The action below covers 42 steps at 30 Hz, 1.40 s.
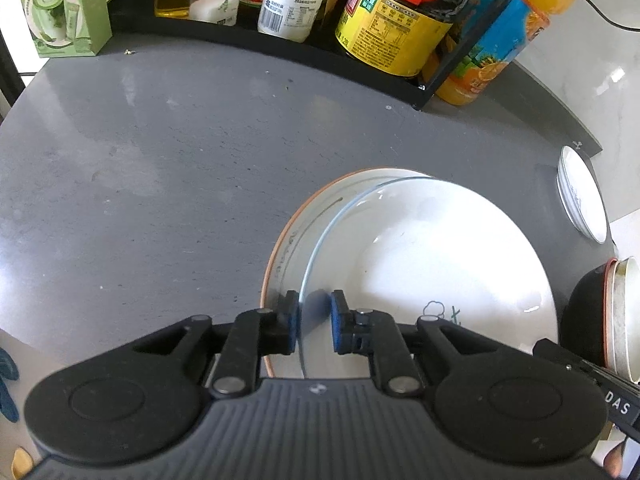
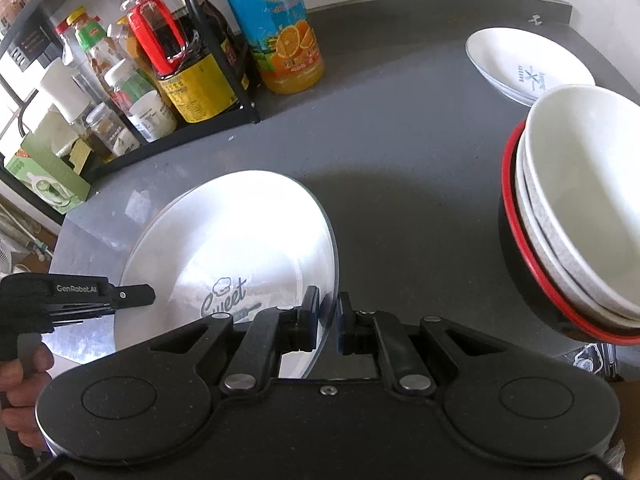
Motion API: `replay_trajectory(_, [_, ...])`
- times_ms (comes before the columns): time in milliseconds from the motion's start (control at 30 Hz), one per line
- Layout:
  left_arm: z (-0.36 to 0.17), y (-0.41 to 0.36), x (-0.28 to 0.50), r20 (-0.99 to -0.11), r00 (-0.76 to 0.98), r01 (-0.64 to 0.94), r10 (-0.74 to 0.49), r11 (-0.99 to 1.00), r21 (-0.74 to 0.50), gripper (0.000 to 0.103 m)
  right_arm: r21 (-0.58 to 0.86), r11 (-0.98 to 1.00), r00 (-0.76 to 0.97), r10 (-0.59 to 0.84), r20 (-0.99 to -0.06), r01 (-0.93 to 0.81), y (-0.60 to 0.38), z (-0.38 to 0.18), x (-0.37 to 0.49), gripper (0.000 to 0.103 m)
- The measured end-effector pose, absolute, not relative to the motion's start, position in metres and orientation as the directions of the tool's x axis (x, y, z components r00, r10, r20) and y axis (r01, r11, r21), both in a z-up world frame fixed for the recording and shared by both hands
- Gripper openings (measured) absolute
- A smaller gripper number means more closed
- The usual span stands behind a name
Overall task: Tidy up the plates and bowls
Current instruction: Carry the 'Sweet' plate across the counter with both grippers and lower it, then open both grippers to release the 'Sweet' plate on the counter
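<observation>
A large white plate (image 1: pixel 440 248) with a thin blue rim and a "Sweet" print lies on top of an orange-rimmed plate (image 1: pixel 312 208) on the dark grey counter (image 1: pixel 160 160). My left gripper (image 1: pixel 315 320) straddles the plate's left rim with a gap beside the right pad, so it is open. In the right wrist view the same plate (image 2: pixel 224 240) looks tilted, and my right gripper (image 2: pixel 329 322) is shut on its near right rim. One of the left gripper's fingers (image 2: pixel 136 295) shows at that plate's left edge.
A stack of bowls (image 2: pixel 580 220), the lowest one black with a red rim, stands close on the right. A small white plate (image 2: pixel 520 60) lies near the counter's far right corner. A rack of bottles (image 1: pixel 280 40), an orange juice bottle (image 2: pixel 280 32) and a green box (image 1: pixel 64 8) line the back.
</observation>
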State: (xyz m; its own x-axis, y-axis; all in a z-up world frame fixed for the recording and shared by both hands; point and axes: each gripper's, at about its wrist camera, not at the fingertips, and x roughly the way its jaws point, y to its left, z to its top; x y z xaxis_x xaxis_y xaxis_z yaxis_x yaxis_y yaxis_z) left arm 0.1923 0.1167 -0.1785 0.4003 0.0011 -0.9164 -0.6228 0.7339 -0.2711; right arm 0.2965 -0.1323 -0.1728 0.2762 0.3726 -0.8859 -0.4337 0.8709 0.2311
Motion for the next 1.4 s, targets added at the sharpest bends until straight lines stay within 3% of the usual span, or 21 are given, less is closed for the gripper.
replay_trajectory(200, [-0.179, 0.117, 0.202, -0.932, 0.363, -0.617, -0.02, 0.744, -0.256, 0.024, 0.231, 0.87, 0.278, 0.374, -0.885, -0.435, -0.133, -0.172, 0.296, 0.008])
replay_trajectory(333, [-0.17, 0.122, 0.205, -0.93, 0.365, -0.63, -0.046, 0.723, -0.283, 0.046, 0.225, 0.871, 0.283, 0.371, -0.884, -0.438, -0.131, -0.172, 0.295, 0.008])
replay_trajectory(567, [-0.149, 0.126, 0.197, -0.921, 0.389, -0.636, 0.04, 0.735, -0.237, 0.067, 0.23, 0.871, 0.28, 0.373, -0.884, -0.435, -0.13, -0.175, 0.295, 0.008])
replay_trajectory(1067, [-0.162, 0.139, 0.172, -0.936, 0.34, -0.679, 0.089, 0.712, -0.179, 0.069, 0.209, 0.864, 0.273, 0.36, -0.892, -0.457, -0.115, -0.189, 0.297, 0.01])
replay_trajectory(1400, [-0.154, 0.135, 0.173, -0.925, 0.37, -0.677, 0.086, 0.707, -0.205, 0.069, 0.219, 0.873, 0.263, 0.356, -0.897, -0.436, -0.115, -0.183, 0.301, 0.014])
